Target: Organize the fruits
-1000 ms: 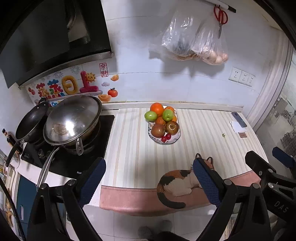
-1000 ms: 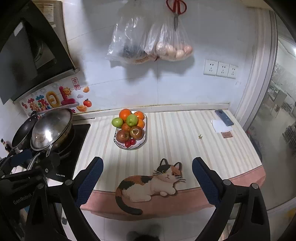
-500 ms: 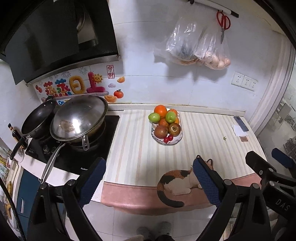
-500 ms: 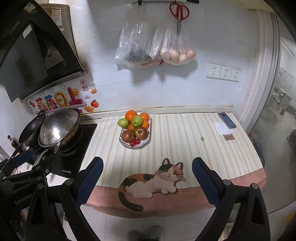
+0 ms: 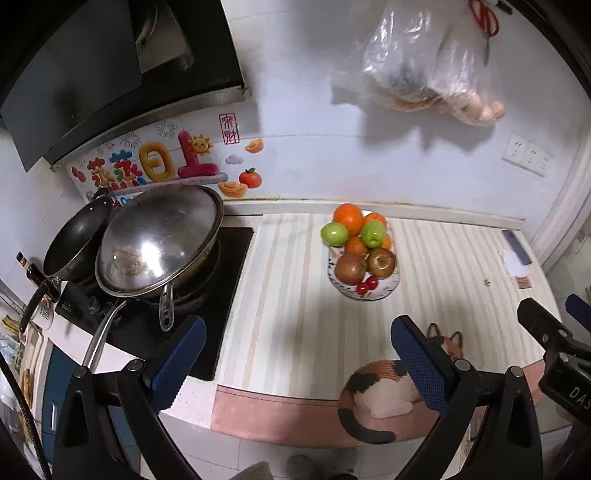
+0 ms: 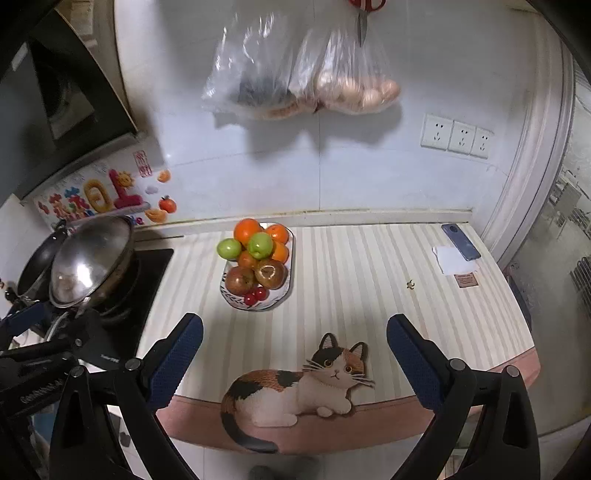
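Hovering over the near edge of the counter, the left gripper had its blue-padded jaws opening wide with nothing between them, only striped cloth showing in the gap. Beside it, the right gripper also stood spread wide and held nothing, its pads framing the cat picture printed on the striped mat. Beyond both, well apart from either, the fruit plate sat on the mat near the back wall, heaped with oranges, two green apples, two red-brown apples and a few small red cherries at its near end. Left of the plate a steel wok rested tilted on the black cooktop, a dark pan behind it. At the counter's far right lay a phone partly on a white paper. Two plastic bags and red scissors hung on the wall above
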Tool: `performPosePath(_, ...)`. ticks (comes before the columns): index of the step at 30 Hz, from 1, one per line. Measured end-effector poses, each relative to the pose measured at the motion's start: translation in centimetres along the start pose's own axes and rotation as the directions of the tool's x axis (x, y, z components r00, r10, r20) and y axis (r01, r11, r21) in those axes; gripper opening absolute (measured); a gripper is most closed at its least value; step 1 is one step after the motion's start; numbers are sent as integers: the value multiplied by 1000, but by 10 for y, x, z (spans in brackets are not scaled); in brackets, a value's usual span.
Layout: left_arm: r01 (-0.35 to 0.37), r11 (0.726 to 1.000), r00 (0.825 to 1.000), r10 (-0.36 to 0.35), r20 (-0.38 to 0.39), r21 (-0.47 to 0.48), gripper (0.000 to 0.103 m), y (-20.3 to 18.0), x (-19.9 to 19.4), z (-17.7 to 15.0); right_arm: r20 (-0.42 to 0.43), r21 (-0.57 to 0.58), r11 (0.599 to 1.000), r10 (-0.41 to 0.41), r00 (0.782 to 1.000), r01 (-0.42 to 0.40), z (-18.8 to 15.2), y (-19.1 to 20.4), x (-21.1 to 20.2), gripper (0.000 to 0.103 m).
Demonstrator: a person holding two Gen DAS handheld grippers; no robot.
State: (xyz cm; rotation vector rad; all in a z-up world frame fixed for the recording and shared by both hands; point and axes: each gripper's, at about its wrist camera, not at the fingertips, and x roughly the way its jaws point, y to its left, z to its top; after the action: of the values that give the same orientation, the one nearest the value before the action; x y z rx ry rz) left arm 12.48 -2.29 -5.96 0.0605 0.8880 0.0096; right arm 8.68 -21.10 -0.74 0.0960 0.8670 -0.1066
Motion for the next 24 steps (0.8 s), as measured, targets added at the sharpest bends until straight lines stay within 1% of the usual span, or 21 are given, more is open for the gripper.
performPosePath(3, -15, 1000, 1000, 15, -6, 6, 103, 1, 12, 5, -15, -1, 1000, -5, 1000, 5, 4, 1, 19, 102)
performPosePath(5, -10, 1000, 1000, 10, -10, 0, 103, 1, 18, 7, -22, -12, 1000, -18, 1000, 18, 6, 4, 29, 102)
performPosePath(10, -6, 1000, 1000, 6, -10, -1, 103, 0, 26, 13, -46, -14, 1000, -16, 999, 15, 8, 7, 45, 102)
performPosePath(24, 1, 1000, 1000, -1, -10, 7, 103, -7, 30, 16, -48, -16, 1000, -20, 999, 19, 9, 6, 50, 102)
